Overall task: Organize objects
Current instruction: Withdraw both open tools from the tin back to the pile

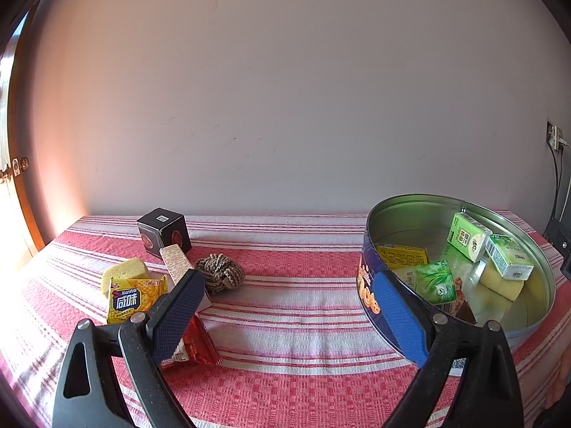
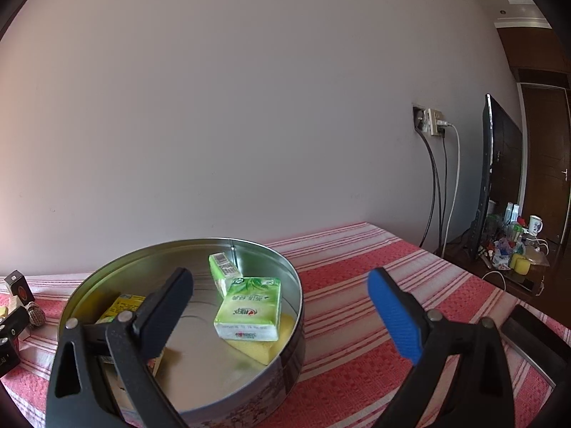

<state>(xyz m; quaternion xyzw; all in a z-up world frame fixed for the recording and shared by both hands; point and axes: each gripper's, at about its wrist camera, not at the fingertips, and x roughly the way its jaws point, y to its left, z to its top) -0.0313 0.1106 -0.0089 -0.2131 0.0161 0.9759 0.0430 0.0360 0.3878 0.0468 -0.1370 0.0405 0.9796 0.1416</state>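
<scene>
A plain pale wall backs a table under a red-and-white striped cloth [image 1: 285, 296], and both grippers hang above it with nothing in them. The left gripper [image 1: 289, 315] has its jaws spread wide, the dark finger over the loose pile on the left, the blue finger in front of the round tin's [image 1: 367, 249] blue printed side. In that pile: a black cube box [image 1: 162, 230] at the back, a pale patterned bar [image 1: 176, 267] leaning forward from it, a knotted rope ball [image 1: 221, 273] just beside the bar, a yellow sponge [image 1: 123, 269] with a yellow cracker packet [image 1: 135, 297] propped against it, and a red wrapper [image 1: 198, 346] partly hidden under the dark finger. Over to the right gripper [image 2: 282, 312], jaws equally wide, straddling the tin's right rim. Inside the tin, a green tissue pack [image 2: 249, 308] rests on a second yellow sponge [image 2: 266, 351], another green pack [image 2: 223, 273] stands tilted behind it, and a yellow carton [image 2: 123, 306] lies at the left wall.
</scene>
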